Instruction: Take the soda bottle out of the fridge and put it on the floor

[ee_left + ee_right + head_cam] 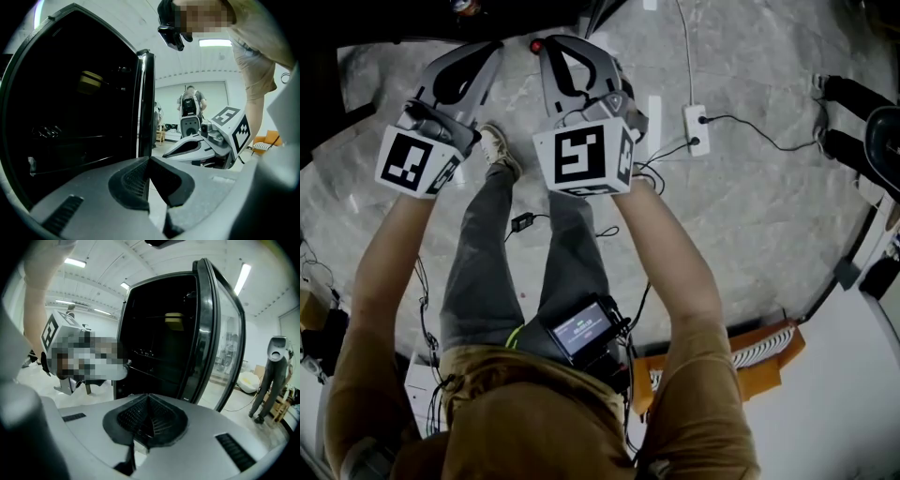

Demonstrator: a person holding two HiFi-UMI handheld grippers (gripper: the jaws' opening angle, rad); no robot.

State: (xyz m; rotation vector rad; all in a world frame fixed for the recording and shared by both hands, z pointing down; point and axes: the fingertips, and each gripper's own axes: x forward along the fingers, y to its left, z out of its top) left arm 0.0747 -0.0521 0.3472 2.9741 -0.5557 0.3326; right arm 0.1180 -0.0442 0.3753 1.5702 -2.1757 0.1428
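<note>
Nearest in each gripper view are the jaws themselves. The left gripper [149, 160] is seen with its pads pressed together and nothing between them. The right gripper [149, 397] is likewise fully closed and empty. Both are held side by side in front of the fridge [154, 333], above the bare floor [750, 187].

Beyond them, the fridge is found with its glass door [220, 333] already swung open to the right of the cabinet, so no door work is judged to be needed. Inside the dark cabinet, on an upper shelf, a yellowish object [174, 319] can be made out. Whether it is the soda bottle cannot be told, and no bottle is plainly seen elsewhere.

For the step in hand, the reach into the fridge, one gripper's jaws should be opened wide before the shelf is neared. The approach is best made level and straight in, clear of the door edge. The bottle should be taken around its body, not its cap. The other gripper should be kept outside the fridge.
</note>
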